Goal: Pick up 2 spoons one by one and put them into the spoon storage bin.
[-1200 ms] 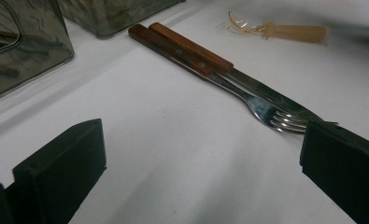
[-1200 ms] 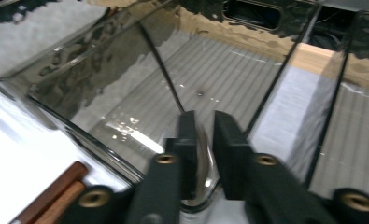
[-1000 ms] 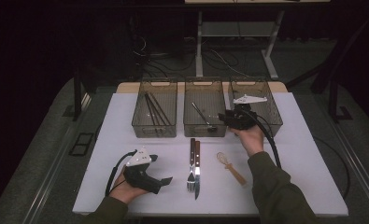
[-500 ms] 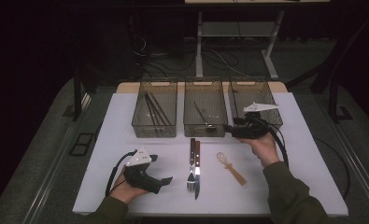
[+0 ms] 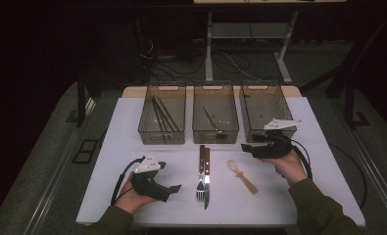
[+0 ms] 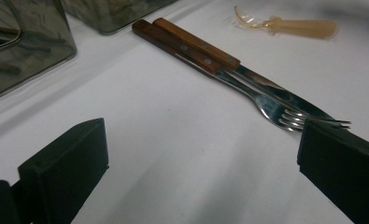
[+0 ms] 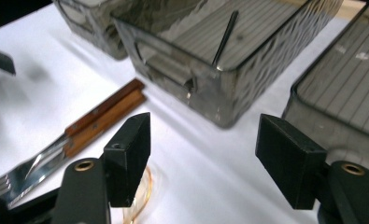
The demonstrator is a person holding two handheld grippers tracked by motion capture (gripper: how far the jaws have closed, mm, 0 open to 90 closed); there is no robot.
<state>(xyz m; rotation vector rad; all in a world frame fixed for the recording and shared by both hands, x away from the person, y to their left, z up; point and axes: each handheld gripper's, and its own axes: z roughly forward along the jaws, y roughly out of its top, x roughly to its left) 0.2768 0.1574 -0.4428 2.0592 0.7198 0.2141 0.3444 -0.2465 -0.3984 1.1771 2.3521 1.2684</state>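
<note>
- Your right gripper (image 5: 247,147) hangs just above the whisk (image 5: 242,175), jaws having just opened, nothing between them, ready to take it.
- Your left gripper (image 5: 174,188) rests wide open beside the fork (image 5: 200,172) and knife (image 5: 206,176), waiting.

Premises read as a lab or recording studio, not a home. A white-covered table (image 5: 132,142) stands in a darkened room on grey carpet; loose cables (image 5: 181,61) trail over the floor behind it, beside a bare metal desk frame (image 5: 245,36).
</note>
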